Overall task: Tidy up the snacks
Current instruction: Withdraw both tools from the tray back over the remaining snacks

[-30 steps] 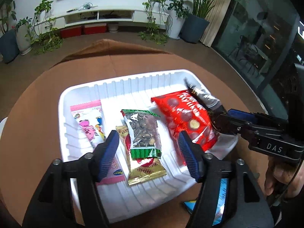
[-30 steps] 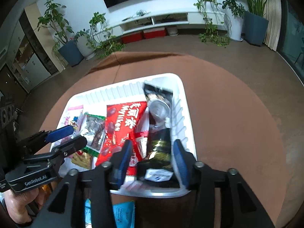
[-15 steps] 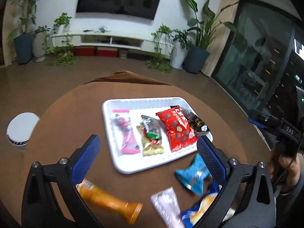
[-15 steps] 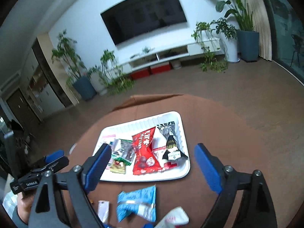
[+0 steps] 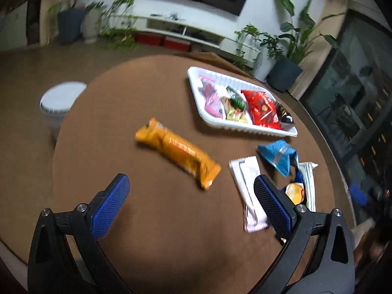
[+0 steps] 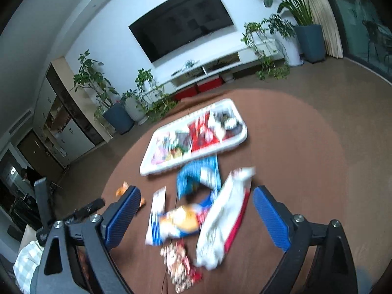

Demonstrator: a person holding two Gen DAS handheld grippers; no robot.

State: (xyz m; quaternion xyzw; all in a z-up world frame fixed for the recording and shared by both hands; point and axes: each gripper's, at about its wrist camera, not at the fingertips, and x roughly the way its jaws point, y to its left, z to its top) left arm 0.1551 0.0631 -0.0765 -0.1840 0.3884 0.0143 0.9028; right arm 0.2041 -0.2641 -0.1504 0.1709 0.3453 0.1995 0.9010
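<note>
A: Item one, left gripper (image 5: pixel 191 196). Fingers (image 5: pixel 110 204) spread wide, nothing between them, held above the brown counter (image 5: pixel 122 112).

B: Nearest stock?

A: Orange packet (image 5: pixel 177 155), lying flat and slantwise just beyond the fingers. To its right, a long white sachet (image 5: pixel 247 191) running partly behind the right-hand finger. Right again, a blue pouch (image 5: pixel 278 155), then a blue and yellow bag (image 5: pixel 295 191) with a white wrapper (image 5: pixel 308 183) against it.

B: Item two?

A: Right gripper (image 6: pixel 193 216). Its fingers (image 6: pixel 270 221) are opening, almost fully apart, and grip nothing. The loose pile lies on the counter between and beyond them; this view is blurred.

B: And the tray?

A: White ribbed tray (image 5: pixel 196 90), at the far right of the counter, well apart from both grippers. Contents, left to right: pink packet (image 5: pixel 210 96), gold and green packets (image 5: pixel 235 107) overlapping, red bag (image 5: pixel 262 109), dark packet (image 5: pixel 284 116) at the right end.

B: Surroundings?

A: White bin (image 5: pixel 60 101) on the floor off the counter's left edge. Wall-mounted television (image 6: pixel 181 24), low white shelf (image 6: pixel 208 69) beneath it, potted plants on both sides.
</note>
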